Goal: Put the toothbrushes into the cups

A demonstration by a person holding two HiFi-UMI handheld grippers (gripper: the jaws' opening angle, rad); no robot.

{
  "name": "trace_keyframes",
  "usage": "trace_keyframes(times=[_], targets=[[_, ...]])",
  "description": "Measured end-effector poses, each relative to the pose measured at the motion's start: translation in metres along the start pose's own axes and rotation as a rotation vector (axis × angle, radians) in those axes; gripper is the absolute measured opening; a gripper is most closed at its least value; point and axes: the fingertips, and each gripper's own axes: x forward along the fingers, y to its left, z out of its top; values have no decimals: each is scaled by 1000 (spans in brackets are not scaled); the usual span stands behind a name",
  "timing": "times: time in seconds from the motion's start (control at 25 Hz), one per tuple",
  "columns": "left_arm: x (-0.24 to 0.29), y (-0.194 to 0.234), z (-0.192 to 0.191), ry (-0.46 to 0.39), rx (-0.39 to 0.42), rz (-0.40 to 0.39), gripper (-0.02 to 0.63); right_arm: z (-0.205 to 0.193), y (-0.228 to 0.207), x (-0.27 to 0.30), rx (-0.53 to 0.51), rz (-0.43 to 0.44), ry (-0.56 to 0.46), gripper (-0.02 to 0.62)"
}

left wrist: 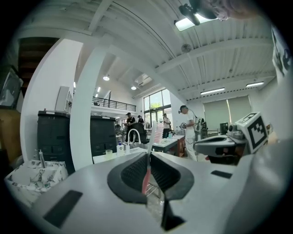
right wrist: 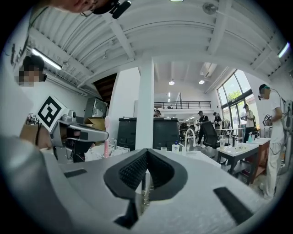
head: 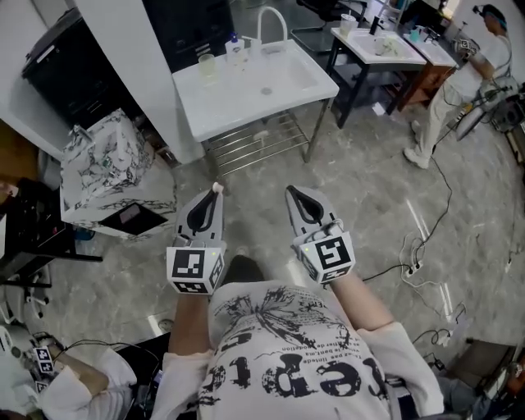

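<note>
Scene: A person stands on a grey mottled floor [head: 369,197] with a gripper in each hand. They face a white basin worktop [head: 238,102] on a metal frame, well apart from both grippers.

Left gripper [head: 211,199]: Clamped on a pink-handled toothbrush [left wrist: 145,176]. The brush stands upright between the ribbed black pads, and its bristle head pokes above the tips.

Right gripper [head: 295,197]: The jaws are together with nothing between them. It is held level beside the left one.

Cup: A pale translucent plastic cup [head: 207,64] stands near the worktop's back edge, close to a small clear bottle [head: 235,45] and a white arched tap [head: 273,18]. Whether a second cup stands there cannot be told.

Step in hand: Judged to be the approach. The toothbrush is gripped and not yet at the cup.

Next move: This likely calls for closing the distance to the worktop and bringing the brush over the cup's mouth, handle end down. The brush should be lowered inside the rim before the jaws part. The light cup could tip if knocked.
</note>
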Motion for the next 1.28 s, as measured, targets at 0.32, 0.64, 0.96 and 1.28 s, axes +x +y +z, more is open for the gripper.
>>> trace_keyframes(times=[0.32,0.64,0.96,1.28], targets=[[79,52,-6,1,2,-17,28,-13,-34,86,-7,-3,30,-8],[204,152,17,-34,0,-60,28,5,-92,233,-62,-34,31,-8],[320,245,31,-26,-10,-58,28,18,-143,378,-50,-27,41,-8],[388,288,21,-10,-14,-29,28,11,-173,466,-24,20,45,-8]])
